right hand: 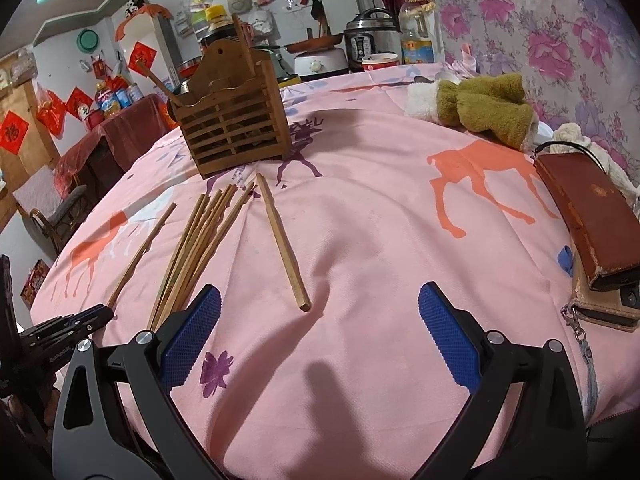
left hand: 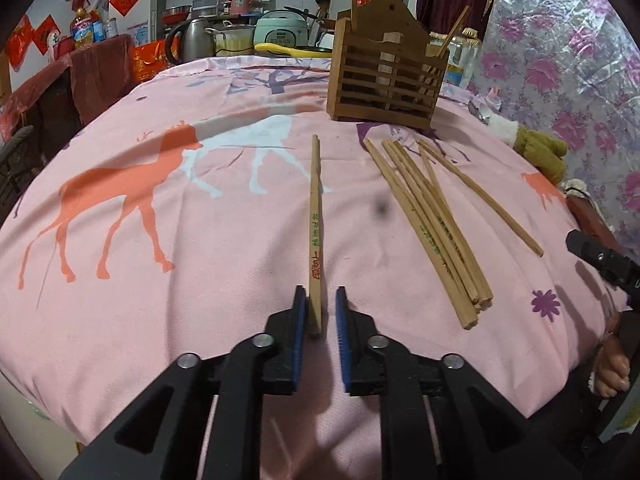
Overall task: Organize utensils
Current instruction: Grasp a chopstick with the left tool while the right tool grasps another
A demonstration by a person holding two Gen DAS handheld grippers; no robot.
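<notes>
A: Left wrist view first: state of the left gripper [left hand: 320,292]?
B: Narrow, blue pads astride the near end of a single chopstick [left hand: 315,220]. Stick against the left pad, a sliver of gap at the right pad, so not clamped. Flat on the pink tablecloth [left hand: 180,280], pointing straight ahead.
A: And the other utensils?
B: Chopstick pile [left hand: 432,224] ahead and to the right of those jaws, apart from the single one. Stray chopstick [left hand: 480,196] just right of the pile. Wooden holder [left hand: 384,76] farther ahead, upright, beyond all the tips.
A: Right wrist view?
B: Right gripper [right hand: 320,292] spread wide, nothing between the pads, above bare cloth. Pile ahead-left, partly behind the left finger; stray chopstick ahead, near end between the fingers; holder beyond. Green plush item [right hand: 480,108] and brown wallet [right hand: 584,216] off to the right
</notes>
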